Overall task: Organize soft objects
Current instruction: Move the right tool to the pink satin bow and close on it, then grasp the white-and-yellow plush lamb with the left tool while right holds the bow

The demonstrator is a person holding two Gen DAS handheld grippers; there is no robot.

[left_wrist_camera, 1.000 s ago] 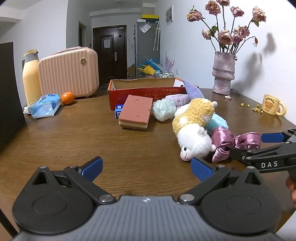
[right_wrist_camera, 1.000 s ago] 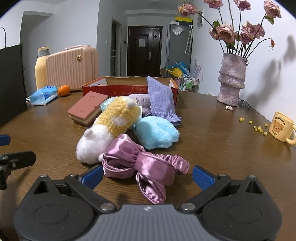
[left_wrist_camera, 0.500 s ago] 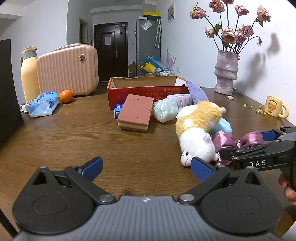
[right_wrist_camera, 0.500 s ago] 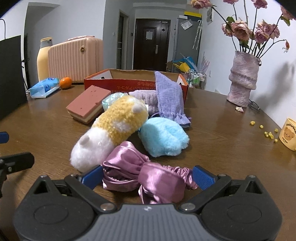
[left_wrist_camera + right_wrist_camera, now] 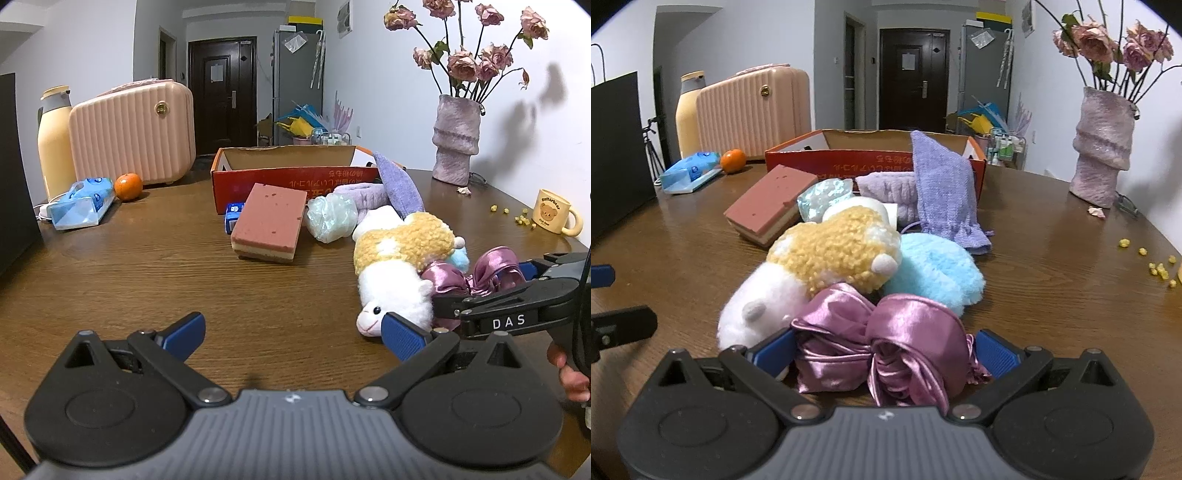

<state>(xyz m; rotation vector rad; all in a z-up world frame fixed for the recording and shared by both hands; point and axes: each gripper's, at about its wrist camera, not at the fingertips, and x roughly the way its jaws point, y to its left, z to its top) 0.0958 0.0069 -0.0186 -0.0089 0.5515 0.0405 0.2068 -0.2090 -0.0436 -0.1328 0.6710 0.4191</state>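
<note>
A purple satin bow scrunchie lies on the wooden table between the fingers of my right gripper, whose jaws stand open around it. Against it rests a yellow-and-white plush toy, with a blue fluffy pad beside it. Behind them a lilac cloth hangs over the edge of the red cardboard box. A pink sponge and a pale mesh puff lie in front of the box. My left gripper is open over bare table, its right finger close to the plush toy's face.
A vase of roses stands at the back right, with a bear mug and yellow crumbs near the right edge. At the back left are a pink suitcase, a bottle, an orange and a tissue pack.
My right gripper has moved forward, so the satin bow now sits between its open fingers. The left gripper has crept slightly nearer the plush toy.
</note>
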